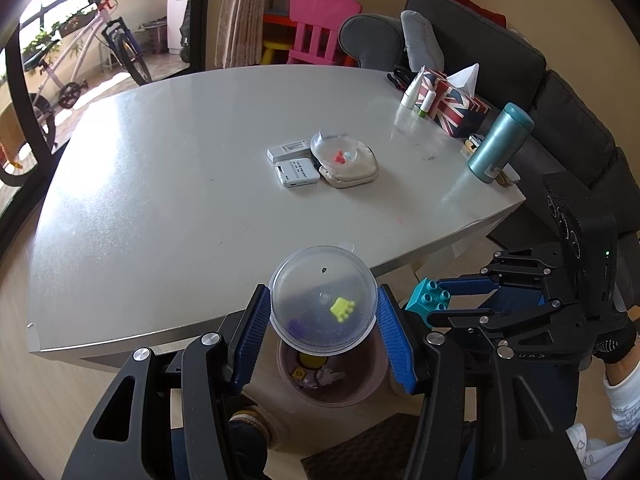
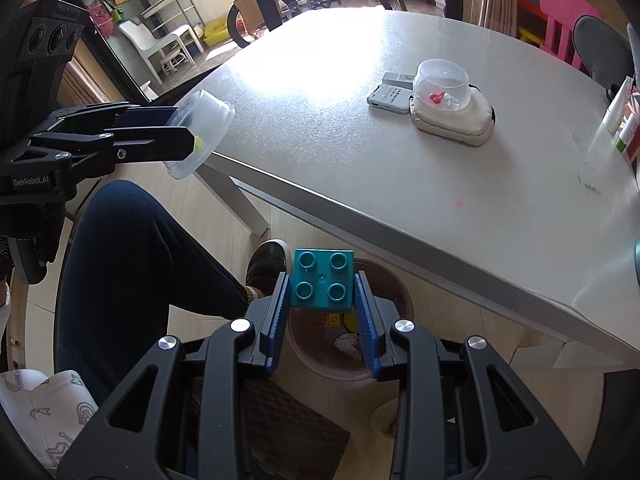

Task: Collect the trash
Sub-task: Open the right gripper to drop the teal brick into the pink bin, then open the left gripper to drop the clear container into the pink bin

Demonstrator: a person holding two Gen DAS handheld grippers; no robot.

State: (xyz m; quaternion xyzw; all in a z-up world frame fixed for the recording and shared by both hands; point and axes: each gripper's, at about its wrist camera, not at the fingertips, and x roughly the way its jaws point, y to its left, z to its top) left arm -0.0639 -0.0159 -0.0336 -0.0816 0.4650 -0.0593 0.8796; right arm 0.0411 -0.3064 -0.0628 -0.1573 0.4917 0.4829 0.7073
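My left gripper [image 1: 323,308] is shut on a clear plastic cup [image 1: 323,304] with a small yellow piece inside, held tilted above a pink waste bin [image 1: 374,380] on the floor by the table's edge. The right wrist view shows that cup [image 2: 202,128] from the side, in the left gripper [image 2: 188,136]. My right gripper [image 2: 322,292] is shut on a teal toy brick [image 2: 322,282], studs facing the camera, over the same bin [image 2: 394,292]. The brick [image 1: 430,302] hangs just right of the cup. The bin holds crumpled paper and a yellow item.
The grey table [image 1: 168,184] carries a second clear cup [image 1: 334,148] on a beige pouch, two white devices [image 1: 296,172], a flag-patterned tissue box [image 1: 452,102], small tubes and a teal flask [image 1: 500,142]. A person's dark-trousered leg [image 2: 132,264] and shoe stand left of the bin. A dark mat [image 1: 360,452] lies nearby.
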